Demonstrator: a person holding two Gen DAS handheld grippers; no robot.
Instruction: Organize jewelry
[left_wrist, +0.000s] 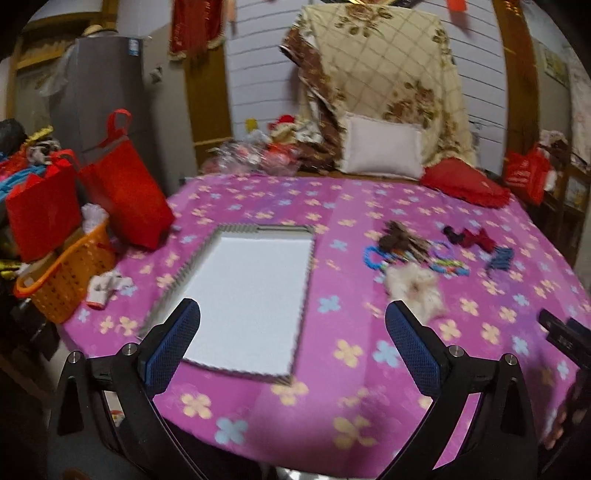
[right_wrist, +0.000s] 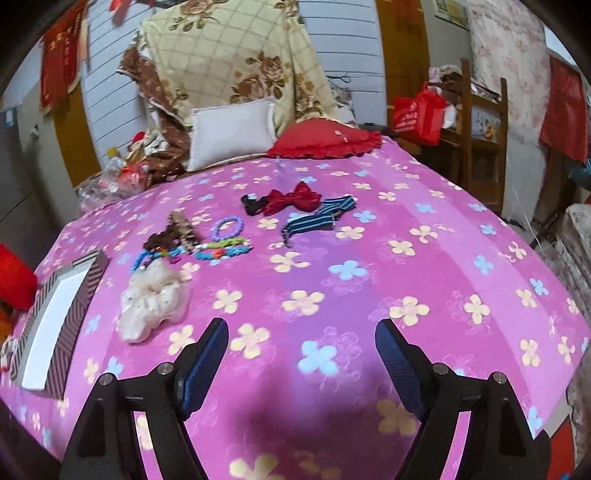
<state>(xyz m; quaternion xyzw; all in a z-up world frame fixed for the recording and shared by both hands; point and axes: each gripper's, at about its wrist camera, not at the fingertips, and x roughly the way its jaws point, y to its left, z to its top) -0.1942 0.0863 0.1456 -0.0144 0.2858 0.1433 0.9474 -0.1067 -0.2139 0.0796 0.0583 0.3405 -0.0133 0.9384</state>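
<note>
Tray (left_wrist: 255, 295) lies flat on the pink cover (left_wrist: 369, 406), white inside, nothing in it as far as shows. Jewelry heap (right_wrist: 192, 243) sits well apart from it, toward the right: beaded bracelets (right_wrist: 227, 227), brown clip (right_wrist: 166, 234), white scrunchie (right_wrist: 153, 302) nearest the tray, red bow (right_wrist: 291, 197) and striped bow (right_wrist: 319, 218) farther back

Step in hand, as judged: approach for a first pick, nothing carried yet. Scrunchie is the sensible first target; it is the closest piece and soft, so a wide pinch across its bulk should hold. Come down from above, not sweeping in from the side, or the bracelets just behind it may be dragged along. Bracelets and clip lie tangled and touching; take them one at a time, gripping a free edge. Cover is soft cloth, so keep the fingertips from digging in and catching a fold. Set each piece down inside the rim, spaced out

Left gripper (left_wrist: 291, 332): jaws wide apart, nothing between them, hanging over the near end of the tray, clear of it

Right gripper (right_wrist: 301, 354): jaws spread wide, empty, above bare cover just short of the scrunchie, touching nothing

Picture is motion-blurred; fine detail of small pieces cannot be told
</note>
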